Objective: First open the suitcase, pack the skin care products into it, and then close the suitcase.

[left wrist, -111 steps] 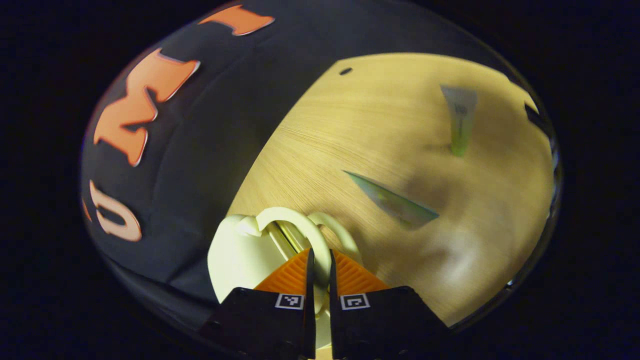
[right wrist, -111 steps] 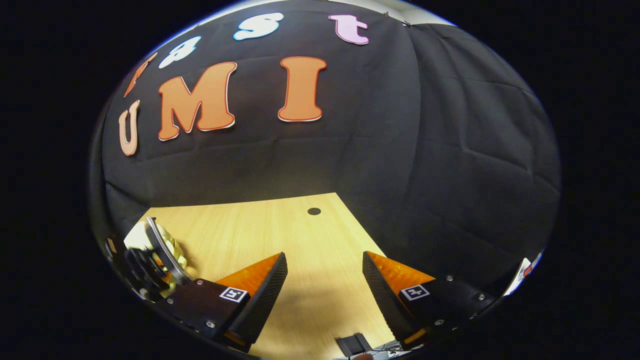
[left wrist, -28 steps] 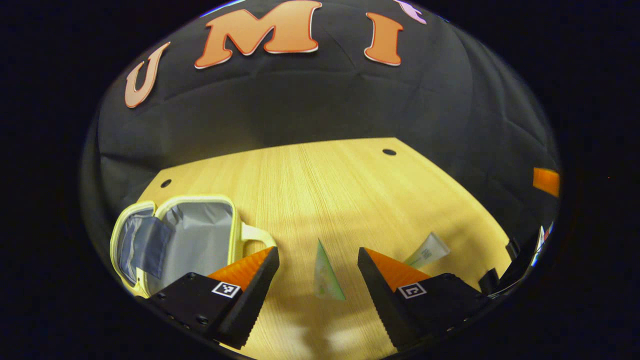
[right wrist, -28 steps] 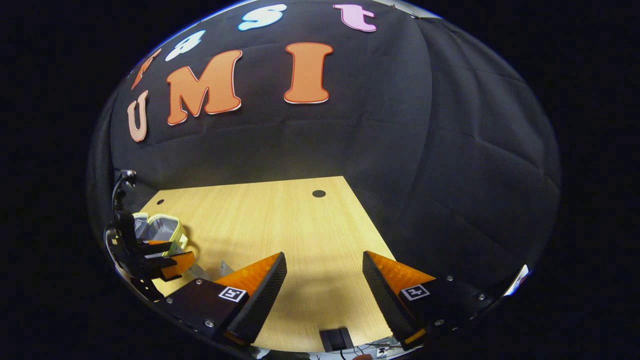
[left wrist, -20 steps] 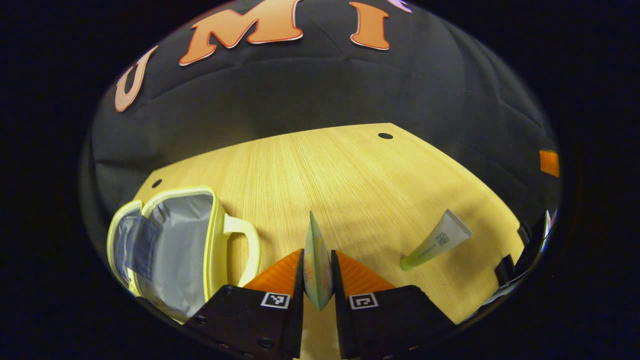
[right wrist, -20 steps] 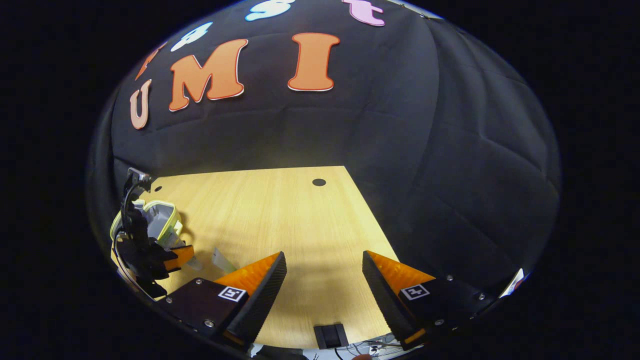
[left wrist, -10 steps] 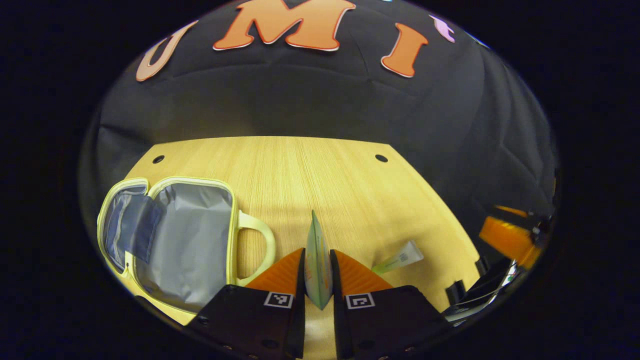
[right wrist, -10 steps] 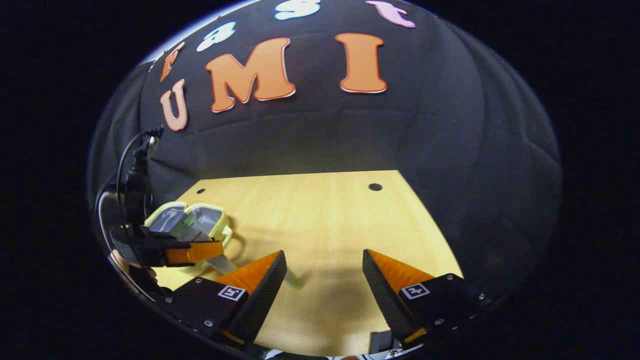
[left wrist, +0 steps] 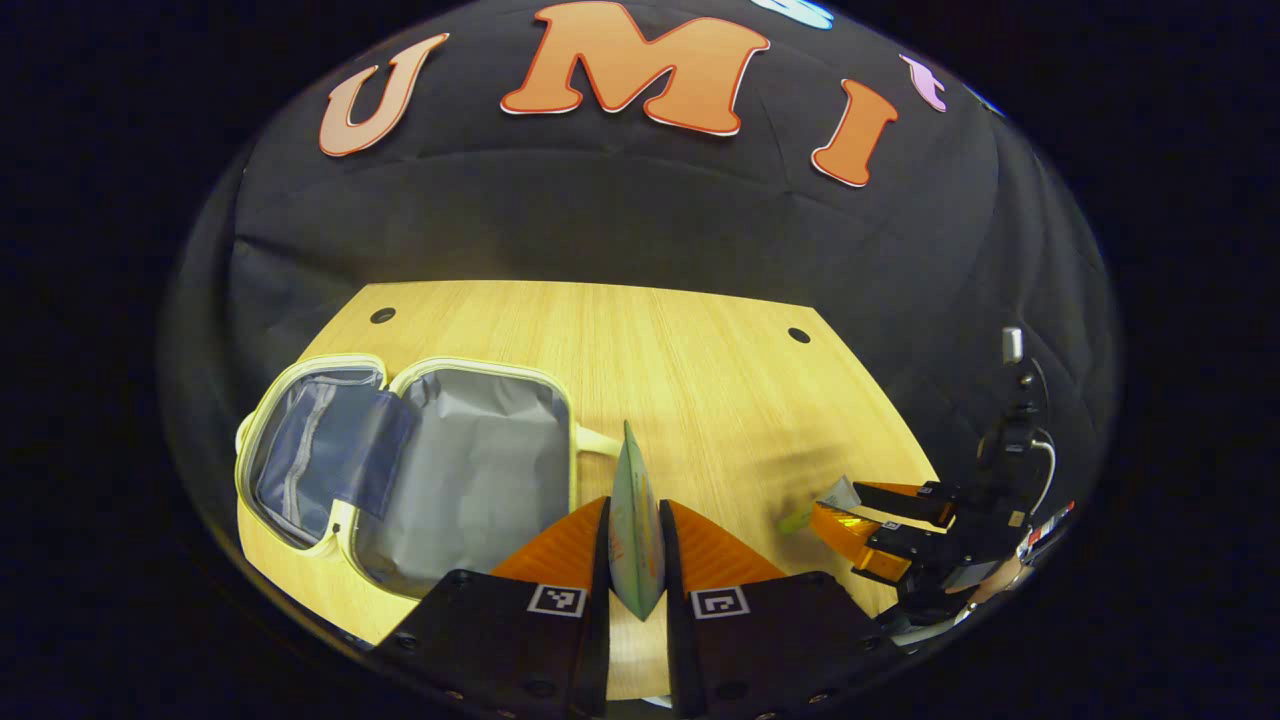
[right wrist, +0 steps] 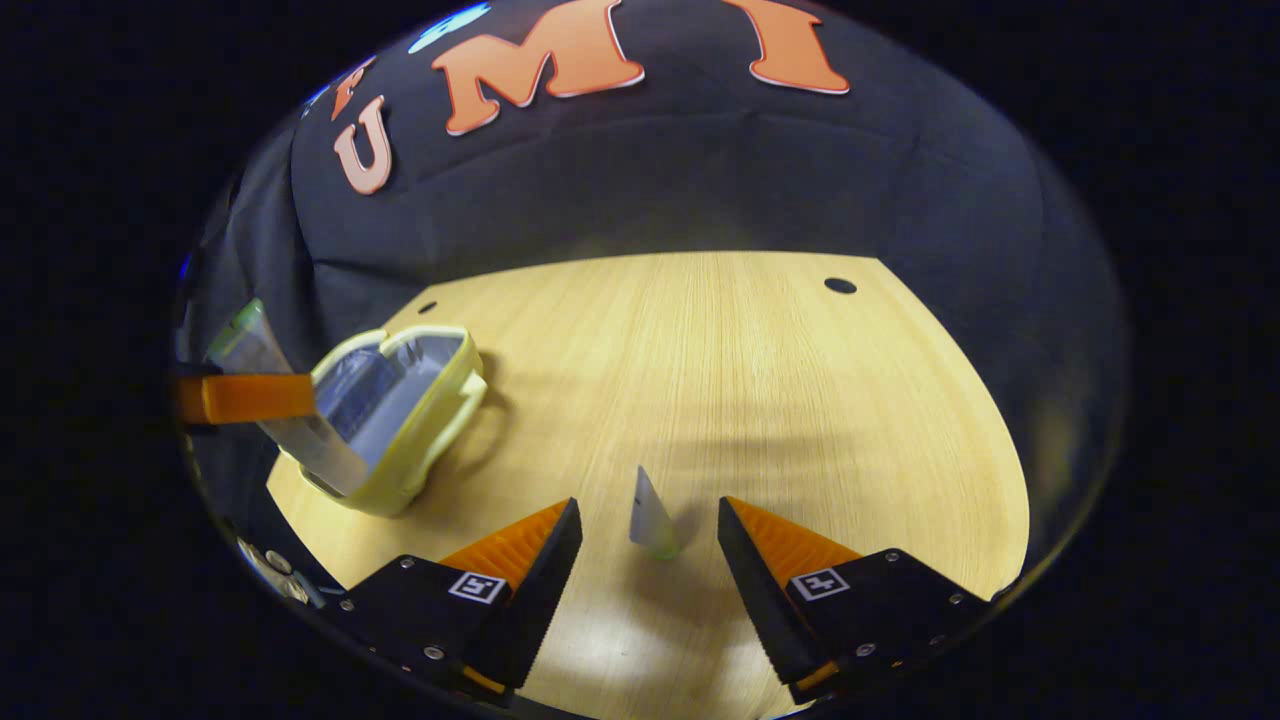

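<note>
The pale yellow suitcase (left wrist: 470, 470) lies open on the wooden table (left wrist: 690, 350), showing its grey lining. In the left gripper view my left gripper (left wrist: 634, 515) is shut on a flat green-white tube (left wrist: 633, 500), held upright above the table just right of the suitcase. In the right gripper view the left gripper (right wrist: 245, 397) holds that tube (right wrist: 300, 440) beside the suitcase (right wrist: 420, 450). My right gripper (right wrist: 645, 530) is open, low over the table (right wrist: 780, 380), with a second tube (right wrist: 650, 520) lying between its fingertips. The left gripper view shows the right gripper (left wrist: 845, 500) at that green-capped tube (left wrist: 800, 518).
Two small dark holes (left wrist: 798, 335) mark the table's far corners. The booth's black cloth wall rises behind the table. The suitcase's handle (right wrist: 470, 420) sticks out toward the table's middle. A hand (left wrist: 985, 580) holds the right gripper at the table's right edge.
My left gripper shut on the first tube, lifted it and carried it toward the open suitcase. My right gripper tilted down and moved to straddle the second tube.
</note>
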Action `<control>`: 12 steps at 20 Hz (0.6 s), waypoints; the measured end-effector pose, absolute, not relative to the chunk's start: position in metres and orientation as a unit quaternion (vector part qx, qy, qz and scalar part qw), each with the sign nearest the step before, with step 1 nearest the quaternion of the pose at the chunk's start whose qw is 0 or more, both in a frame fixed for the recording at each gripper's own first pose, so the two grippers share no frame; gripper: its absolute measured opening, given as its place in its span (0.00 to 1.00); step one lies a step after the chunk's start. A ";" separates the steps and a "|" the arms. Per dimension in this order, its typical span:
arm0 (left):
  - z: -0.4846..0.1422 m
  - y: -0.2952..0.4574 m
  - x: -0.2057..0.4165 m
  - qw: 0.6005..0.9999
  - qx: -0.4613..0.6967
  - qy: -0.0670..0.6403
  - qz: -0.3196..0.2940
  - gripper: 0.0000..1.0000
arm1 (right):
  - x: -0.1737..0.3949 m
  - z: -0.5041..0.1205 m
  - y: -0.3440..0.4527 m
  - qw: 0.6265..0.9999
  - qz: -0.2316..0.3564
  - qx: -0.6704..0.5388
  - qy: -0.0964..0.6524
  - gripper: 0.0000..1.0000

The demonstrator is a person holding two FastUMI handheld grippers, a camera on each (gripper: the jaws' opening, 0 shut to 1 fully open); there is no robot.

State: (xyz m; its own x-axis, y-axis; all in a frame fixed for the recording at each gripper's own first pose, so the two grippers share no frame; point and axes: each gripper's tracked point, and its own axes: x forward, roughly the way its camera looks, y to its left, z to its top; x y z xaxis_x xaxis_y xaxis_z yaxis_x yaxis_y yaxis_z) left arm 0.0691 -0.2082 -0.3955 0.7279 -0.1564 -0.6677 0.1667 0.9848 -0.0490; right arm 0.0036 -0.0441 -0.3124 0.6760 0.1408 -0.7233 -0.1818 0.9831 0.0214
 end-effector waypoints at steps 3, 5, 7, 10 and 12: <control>-0.396 -0.195 0.065 0.927 0.009 0.365 -0.083 0.24 | 0.007 -0.330 -0.047 0.906 0.083 -0.036 0.415 0.71; -0.399 -0.193 0.064 0.925 0.004 0.371 -0.085 0.24 | 0.007 -0.336 -0.046 0.900 0.083 -0.035 0.425 0.59; -0.402 -0.189 0.062 0.922 0.000 0.378 -0.087 0.24 | 0.008 -0.342 -0.046 0.896 0.082 -0.039 0.435 0.53; -0.402 -0.187 0.063 0.920 0.003 0.382 -0.092 0.24 | 0.007 -0.347 -0.046 0.888 0.086 -0.052 0.448 0.32; -0.399 -0.183 0.063 0.917 0.005 0.388 -0.097 0.24 | 0.006 -0.343 -0.047 0.884 0.082 -0.051 0.458 0.29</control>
